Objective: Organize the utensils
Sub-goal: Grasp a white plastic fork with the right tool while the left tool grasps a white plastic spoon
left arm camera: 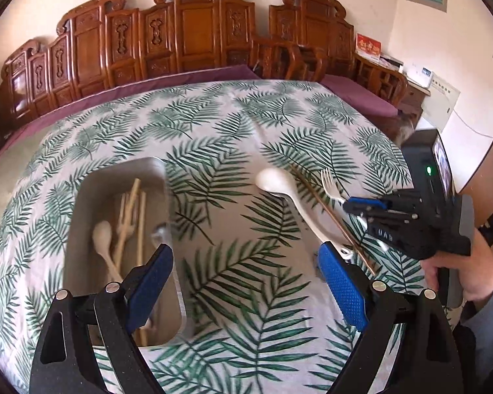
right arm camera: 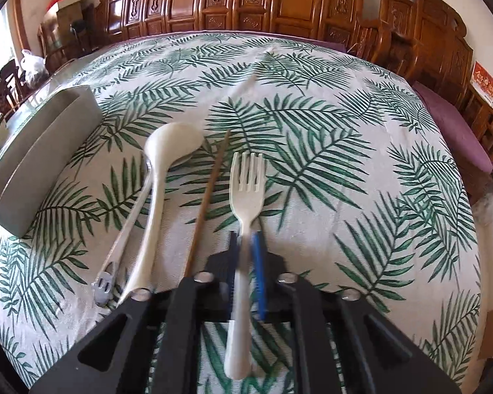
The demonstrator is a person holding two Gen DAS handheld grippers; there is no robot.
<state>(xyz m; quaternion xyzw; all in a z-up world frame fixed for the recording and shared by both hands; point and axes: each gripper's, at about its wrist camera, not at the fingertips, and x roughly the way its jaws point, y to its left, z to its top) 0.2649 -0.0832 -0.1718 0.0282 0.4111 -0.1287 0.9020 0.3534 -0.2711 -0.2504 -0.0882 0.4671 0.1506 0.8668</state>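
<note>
The right gripper (right arm camera: 248,246) is clamped on the handle of the white fork (right arm camera: 248,180), near right of the chopstick (right arm camera: 210,197). Light, stiff, slick plastic, it probably suits a mid-handle pinch. The left gripper (left arm camera: 246,282) gapes empty beside the metal tray (left arm camera: 88,197).

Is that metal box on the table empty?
No. The metal box holds a pale spoon and wooden utensils.

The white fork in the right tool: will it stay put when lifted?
The white fork looks like light, stiff plastic, so it should lift easily. The right tool pinches its narrow, smooth handle mid-length, so it may pivot or slip if swung quickly.
</note>
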